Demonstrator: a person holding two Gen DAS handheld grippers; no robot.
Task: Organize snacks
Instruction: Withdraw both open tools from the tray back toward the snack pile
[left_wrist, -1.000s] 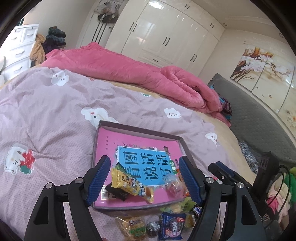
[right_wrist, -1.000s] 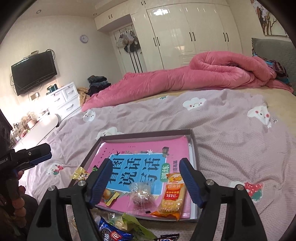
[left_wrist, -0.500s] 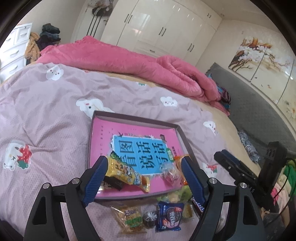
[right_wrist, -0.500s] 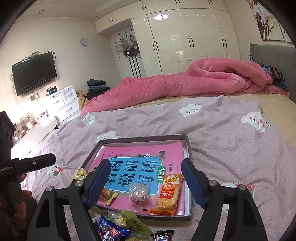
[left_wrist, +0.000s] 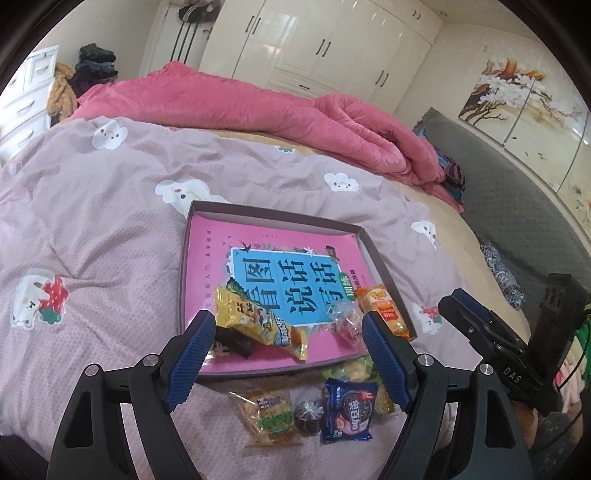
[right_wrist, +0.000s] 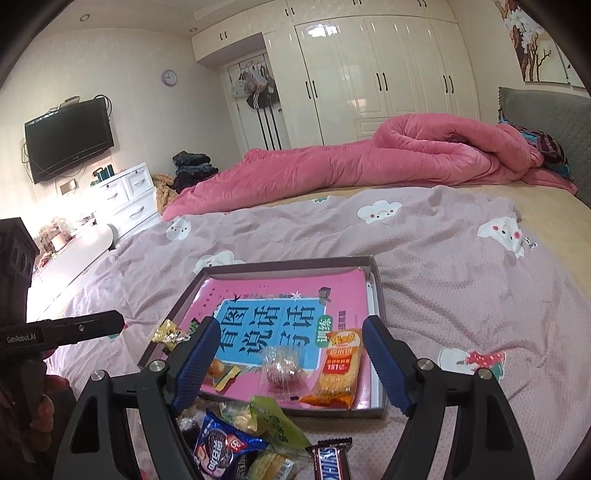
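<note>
Both views sit a bit further back from the shallow box (left_wrist: 364, 240) than a second ago, so more loose snacks show in front of it; the snacks themselves have not shifted. Left gripper (left_wrist: 288, 345) stands wide, nothing between the pads, hovering over the box's near edge. Right gripper (right_wrist: 290, 360) is also wide and empty.

Left wrist only: a yellow snack pack (left_wrist: 258, 323) lying diagonally in the box's near-left corner over a dark wrapper (left_wrist: 232, 341), plus a clear-wrapped cracker pack (left_wrist: 271, 413) and a round foil candy (left_wrist: 308, 421) on the bedspread (left_wrist: 92, 229) just in front of the box. Right wrist only: a Snickers bar (right_wrist: 330, 459) and a green packet (right_wrist: 275, 419) in front of the box, and a small yellow wrapper (right_wrist: 168, 332) outside its left wall.

Both views: orange cracker pack (right_wrist: 340, 369) at the box's near-right, clear-wrapped pink sweet (right_wrist: 280, 371) just left of it, blue Oreo pack (left_wrist: 349, 411) in front of the box. Box floor is a pink book cover (left_wrist: 266, 251) with a blue title panel.
</note>
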